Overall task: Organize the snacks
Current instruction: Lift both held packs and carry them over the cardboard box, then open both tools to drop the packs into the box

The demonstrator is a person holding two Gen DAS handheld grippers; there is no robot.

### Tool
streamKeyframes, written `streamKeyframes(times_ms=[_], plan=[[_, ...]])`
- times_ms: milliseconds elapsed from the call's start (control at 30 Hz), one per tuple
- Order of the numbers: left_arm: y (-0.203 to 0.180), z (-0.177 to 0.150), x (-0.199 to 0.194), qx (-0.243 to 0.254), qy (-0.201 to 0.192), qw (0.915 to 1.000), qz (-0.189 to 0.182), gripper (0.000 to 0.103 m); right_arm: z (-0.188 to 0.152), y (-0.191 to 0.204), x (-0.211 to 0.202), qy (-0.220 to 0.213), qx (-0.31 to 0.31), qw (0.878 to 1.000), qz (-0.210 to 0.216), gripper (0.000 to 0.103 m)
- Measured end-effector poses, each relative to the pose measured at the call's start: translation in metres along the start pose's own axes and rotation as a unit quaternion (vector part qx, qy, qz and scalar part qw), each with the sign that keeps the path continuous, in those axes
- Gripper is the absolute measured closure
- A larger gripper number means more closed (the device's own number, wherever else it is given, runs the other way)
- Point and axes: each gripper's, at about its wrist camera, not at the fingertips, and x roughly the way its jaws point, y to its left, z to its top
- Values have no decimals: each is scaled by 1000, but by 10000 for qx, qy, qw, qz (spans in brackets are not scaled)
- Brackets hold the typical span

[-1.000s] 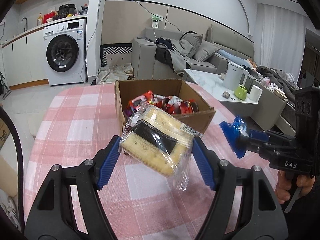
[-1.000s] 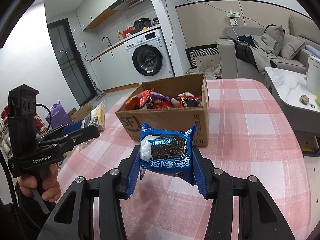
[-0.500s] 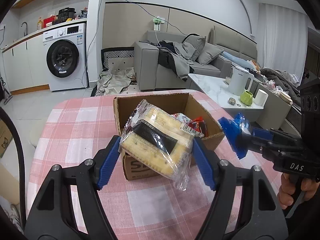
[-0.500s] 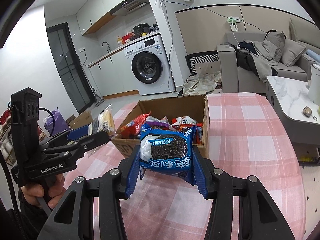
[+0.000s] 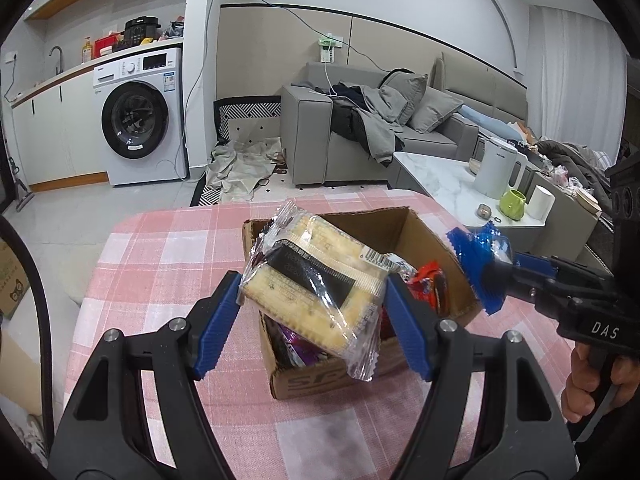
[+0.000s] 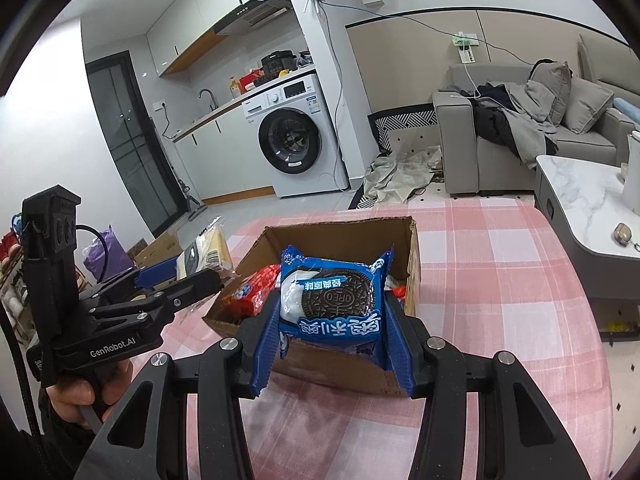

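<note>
I have the left gripper (image 5: 312,304) clenched on a clear-wrapped cracker pack (image 5: 316,280), pinched across its width and tilted, hanging over the near part of the open cardboard box (image 5: 436,248), while the right gripper (image 6: 330,316) is clamped on a blue Oreo packet (image 6: 334,296) held upright above the box's near wall. Both packs look light to me, with slick crinkly film that could slip, and the contents are brittle, so I judge a squeeze on the flat sides across the middle, as I have now, is the safest hold; the loose sealed ends would tear or slide. The box sits on the pink checked tablecloth (image 5: 168,248) and already holds a heap of red and purple wrapped snacks (image 5: 430,284), so room inside is limited and a dropped pack may rest on top of the pile. The two grippers are near each other over the same opening, the right one coming in from the right side of the left view, and they could bump; the box's torn near edge (image 6: 340,356) sits just under the Oreo packet
</note>
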Motion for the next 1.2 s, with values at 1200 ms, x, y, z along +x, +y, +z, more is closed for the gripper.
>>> streamKeyframes(times_ms=[1200], plan=[[0, 17, 108, 204, 502, 9985, 111, 33, 26, -19, 84, 404, 100, 9991, -77, 54]])
